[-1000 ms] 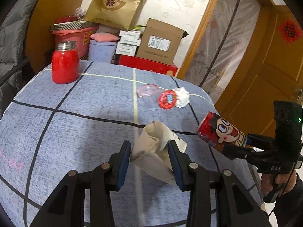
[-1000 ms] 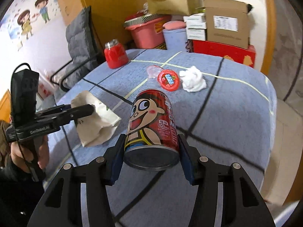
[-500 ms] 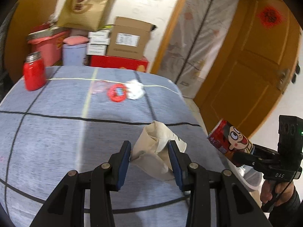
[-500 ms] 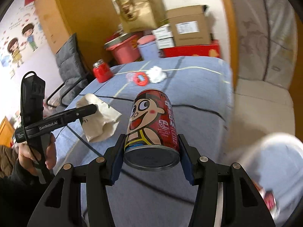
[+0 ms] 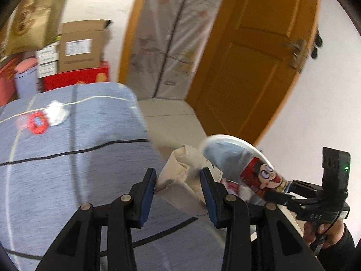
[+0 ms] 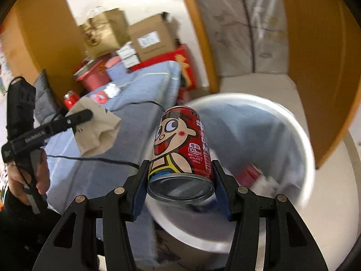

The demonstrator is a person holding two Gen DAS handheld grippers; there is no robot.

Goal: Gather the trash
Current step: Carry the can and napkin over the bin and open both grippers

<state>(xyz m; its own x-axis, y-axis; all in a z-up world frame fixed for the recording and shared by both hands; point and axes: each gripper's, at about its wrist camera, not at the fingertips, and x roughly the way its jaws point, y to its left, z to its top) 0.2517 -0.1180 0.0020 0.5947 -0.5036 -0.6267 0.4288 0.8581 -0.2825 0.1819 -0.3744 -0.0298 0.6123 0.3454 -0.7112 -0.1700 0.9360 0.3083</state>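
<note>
My right gripper (image 6: 180,176) is shut on a red cartoon can (image 6: 181,149) and holds it above the open white trash bin (image 6: 293,122), which has a blue liner and some trash inside. The can also shows in the left wrist view (image 5: 264,176) over the bin's rim (image 5: 237,139). My left gripper (image 5: 178,192) is shut on a crumpled beige paper bag (image 5: 182,174), held at the table's right edge beside the bin. That bag also shows in the right wrist view (image 6: 97,131).
On the blue-grey tablecloth (image 5: 56,169) lie a white crumpled tissue (image 5: 56,113), a red lid (image 5: 37,123) and a clear cup. A red jar (image 6: 71,99) stands far back. Boxes and a paper bag (image 5: 79,47) are stacked behind. An orange door (image 5: 259,56) is at the right.
Both grippers have swung right, away from the table middle. The can now hangs over the bin and the paper bag has come to the table's edge beside it.
</note>
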